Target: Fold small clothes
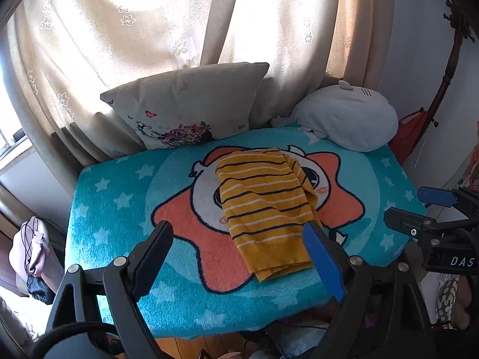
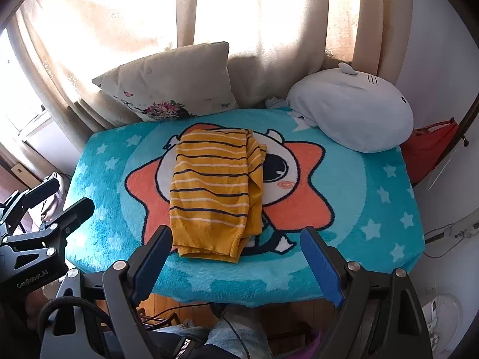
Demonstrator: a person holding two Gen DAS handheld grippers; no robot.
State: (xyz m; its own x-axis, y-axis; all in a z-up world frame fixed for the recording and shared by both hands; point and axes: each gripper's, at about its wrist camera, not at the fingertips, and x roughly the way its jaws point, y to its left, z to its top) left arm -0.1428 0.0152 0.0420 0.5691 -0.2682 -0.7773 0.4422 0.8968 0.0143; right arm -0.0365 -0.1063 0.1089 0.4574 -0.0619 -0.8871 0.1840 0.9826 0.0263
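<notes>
Turquoise blanket (image 2: 374,185) supports the folded striped garment (image 2: 212,191) at 12 o'clock; I keep both grippers (image 1: 236,257) (image 2: 236,257) wide, gripping the near hem evenly.

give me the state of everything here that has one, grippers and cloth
left gripper: open, empty
right gripper: open, empty
striped yellow garment: folded lengthwise, lying on the blanket
star blanket: spread flat
curtains: drawn

Left wrist view: white letters "DAS", cut off at the frame edge, on the body of my right gripper (image 1: 419,209). Right wrist view: "CenRobot.AI" in white on the body of my left gripper (image 2: 64,196). I read no other text.
</notes>
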